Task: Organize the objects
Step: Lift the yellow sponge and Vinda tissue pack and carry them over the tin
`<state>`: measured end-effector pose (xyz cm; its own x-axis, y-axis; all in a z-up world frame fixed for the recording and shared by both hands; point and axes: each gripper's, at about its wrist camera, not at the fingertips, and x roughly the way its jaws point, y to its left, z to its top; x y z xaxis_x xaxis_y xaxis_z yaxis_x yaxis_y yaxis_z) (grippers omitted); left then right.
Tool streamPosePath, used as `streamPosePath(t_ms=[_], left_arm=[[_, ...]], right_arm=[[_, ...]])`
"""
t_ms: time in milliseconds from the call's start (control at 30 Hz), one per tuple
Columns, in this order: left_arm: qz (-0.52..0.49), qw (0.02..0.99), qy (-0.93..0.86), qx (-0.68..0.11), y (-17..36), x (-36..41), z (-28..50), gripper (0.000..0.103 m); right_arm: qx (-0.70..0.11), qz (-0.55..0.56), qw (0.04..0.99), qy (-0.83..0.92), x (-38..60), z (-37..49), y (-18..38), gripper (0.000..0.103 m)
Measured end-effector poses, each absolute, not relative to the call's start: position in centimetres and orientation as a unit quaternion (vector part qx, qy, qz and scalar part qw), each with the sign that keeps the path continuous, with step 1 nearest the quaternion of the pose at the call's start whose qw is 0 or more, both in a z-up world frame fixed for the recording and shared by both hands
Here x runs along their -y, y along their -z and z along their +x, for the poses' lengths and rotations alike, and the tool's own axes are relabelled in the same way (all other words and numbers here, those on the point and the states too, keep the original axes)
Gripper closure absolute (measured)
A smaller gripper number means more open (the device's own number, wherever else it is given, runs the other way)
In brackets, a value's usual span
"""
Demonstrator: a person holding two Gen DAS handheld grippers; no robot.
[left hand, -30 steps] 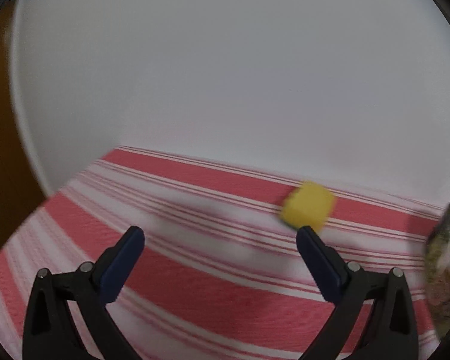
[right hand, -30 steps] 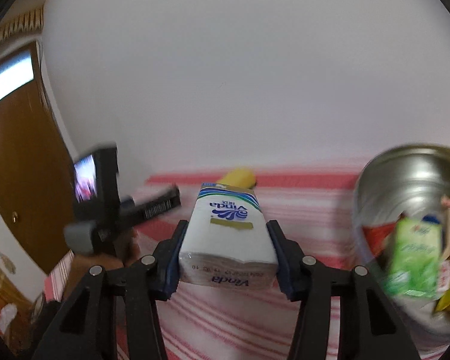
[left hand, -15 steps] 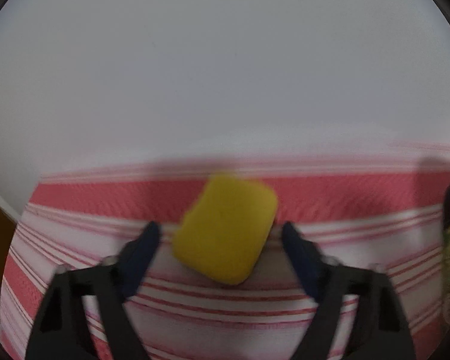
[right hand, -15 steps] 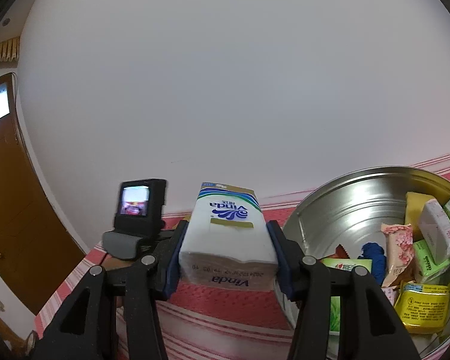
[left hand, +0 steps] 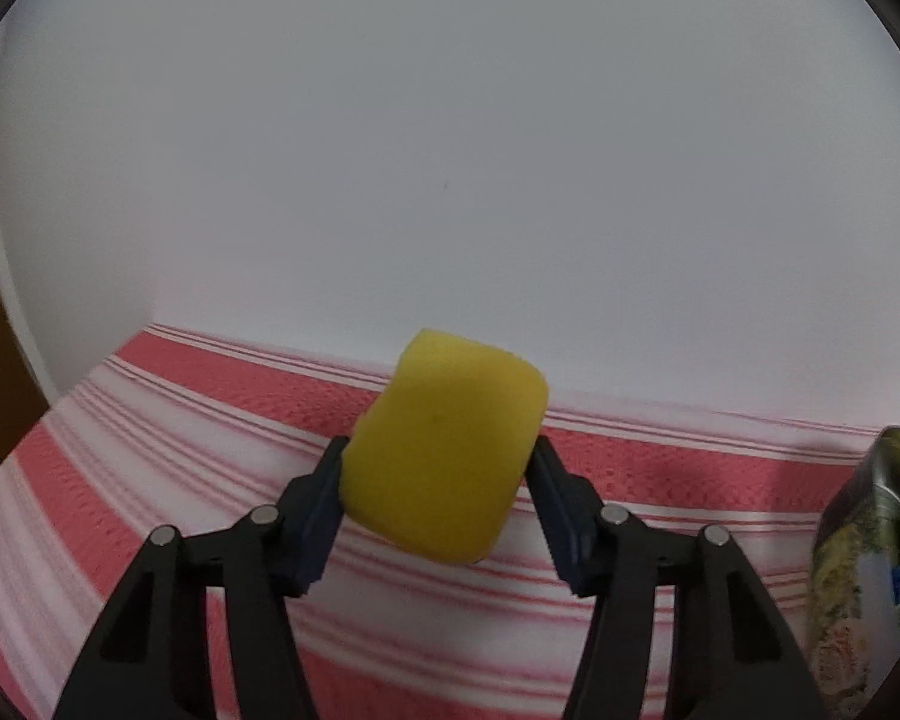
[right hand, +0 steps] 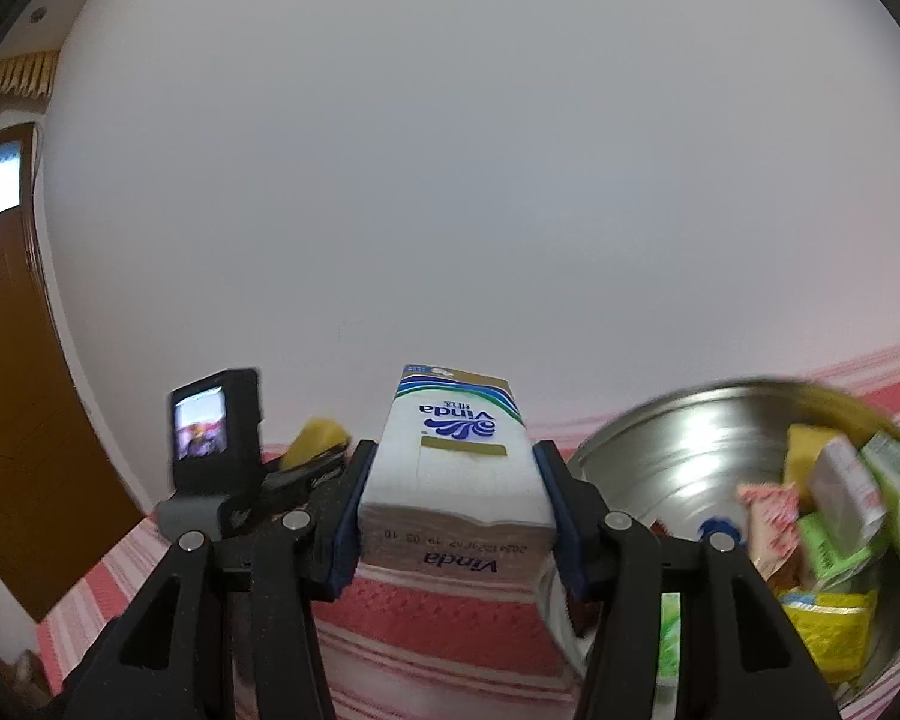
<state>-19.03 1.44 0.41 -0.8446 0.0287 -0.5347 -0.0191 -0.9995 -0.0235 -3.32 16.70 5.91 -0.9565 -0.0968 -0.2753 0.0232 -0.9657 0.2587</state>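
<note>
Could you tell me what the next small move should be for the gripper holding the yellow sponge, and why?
Probably carry it toward the metal bowl at that view's right edge. The left gripper has just been closing and its pads now press the yellow sponge, held above the striped cloth; the bowl already holds packets.

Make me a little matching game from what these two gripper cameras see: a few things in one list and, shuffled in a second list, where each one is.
Things:
1. yellow sponge
2. Vinda tissue pack
3. snack packets
4. striped cloth

Places:
A. inside the metal bowl
B. between the fingers of the left gripper
C. spread over the table under everything
D. clamped in the right gripper

Pairs: 1-B, 2-D, 3-A, 4-C
</note>
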Motion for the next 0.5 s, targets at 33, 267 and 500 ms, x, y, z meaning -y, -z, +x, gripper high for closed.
streamPosePath(t_ms=[33,267,500], left_arm=[[-0.272,0.009,-0.962,0.011,-0.8,-1.3,-18.0,0.045],[-0.220,0.004,-0.974,0.052,-3.8,-2.7,-10.7,0.045],[-0.201,0.031,-0.979,0.034,-4.7,-7.5,-7.0,0.045]], right_arm=[[0.120,0.135,0.025,0.983,-16.6,-3.1,-6.1,0.049],[0.108,0.082,0.015,0.991,-17.0,-1.3,-7.7,0.049],[0.072,0.048,-0.013,0.996,-18.8,0.5,-7.9,0.049]])
